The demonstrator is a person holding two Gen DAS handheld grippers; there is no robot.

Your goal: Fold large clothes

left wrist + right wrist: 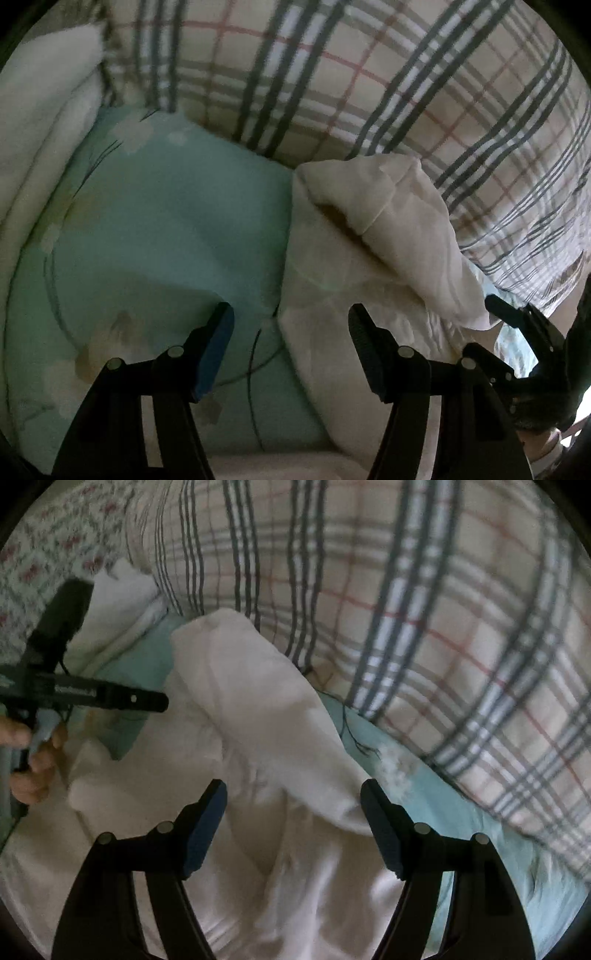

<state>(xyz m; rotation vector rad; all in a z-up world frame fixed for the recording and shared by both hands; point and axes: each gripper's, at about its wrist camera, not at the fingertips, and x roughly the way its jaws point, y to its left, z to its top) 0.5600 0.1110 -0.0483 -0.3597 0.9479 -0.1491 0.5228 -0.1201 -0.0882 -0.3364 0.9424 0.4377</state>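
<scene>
A white garment [258, 716] lies crumpled on a light green bed sheet [155, 221]. In the left wrist view a folded-over part of it [369, 229] lies at centre right. My left gripper [291, 317] is open and empty, its right finger over the garment's edge and its left finger over the sheet. My right gripper [293, 794] is open and empty just above the garment's middle. The left gripper also shows in the right wrist view [122, 699] at the left, held by a hand. The right gripper shows at the right edge of the left wrist view [517, 317].
A plaid quilt [424, 609] is heaped along the far side, against the garment. White bedding [44, 122] lies at the left of the left wrist view. A floral cloth [48, 542] shows at the far left of the right wrist view.
</scene>
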